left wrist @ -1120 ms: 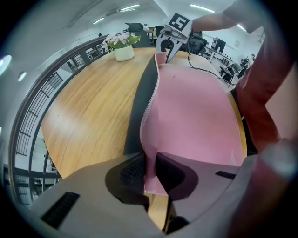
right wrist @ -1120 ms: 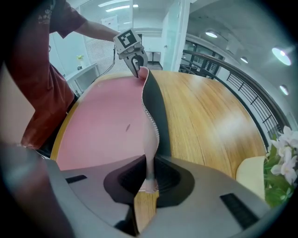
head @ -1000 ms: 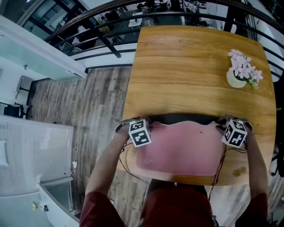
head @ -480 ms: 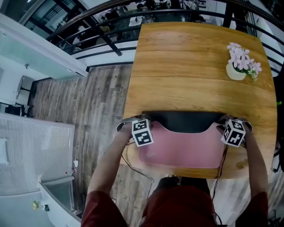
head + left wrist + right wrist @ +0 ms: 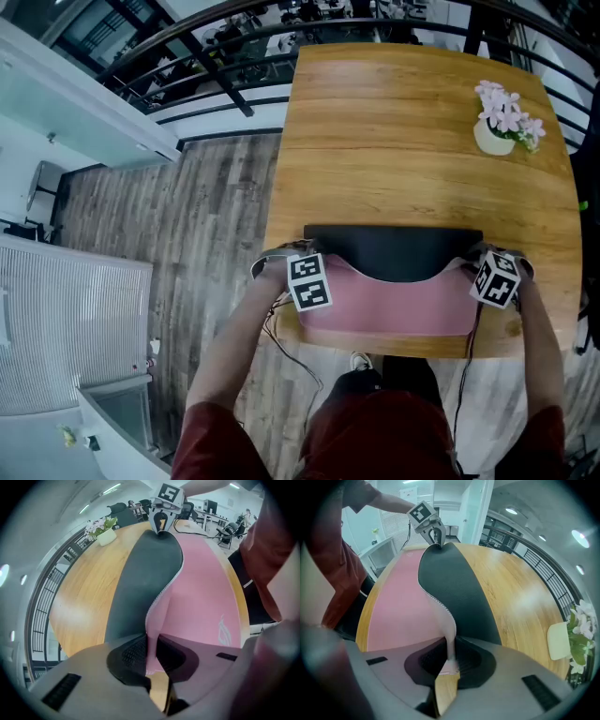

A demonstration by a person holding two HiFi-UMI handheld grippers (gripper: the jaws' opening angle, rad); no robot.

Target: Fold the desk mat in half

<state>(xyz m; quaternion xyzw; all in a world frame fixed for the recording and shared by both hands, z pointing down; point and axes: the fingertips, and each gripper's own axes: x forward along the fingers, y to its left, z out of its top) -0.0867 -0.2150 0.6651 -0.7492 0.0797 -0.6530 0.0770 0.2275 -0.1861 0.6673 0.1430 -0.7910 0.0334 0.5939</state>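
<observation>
Head view: flower pot [image 5: 493, 141] sits well beyond the desk mat [image 5: 394, 305].

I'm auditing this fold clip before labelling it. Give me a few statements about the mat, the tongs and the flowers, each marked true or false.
1. The left tongs and the right tongs are each shut on the desk mat. True.
2. The mat lies fully flat on the table. False: the gripped edge is lifted and curls over the pink face.
3. The mat's black underside shows on the side away from the person. True.
4. The flower pot stands on the mat. False: it stands on bare wood at the table's far right, apart from the mat.
</observation>
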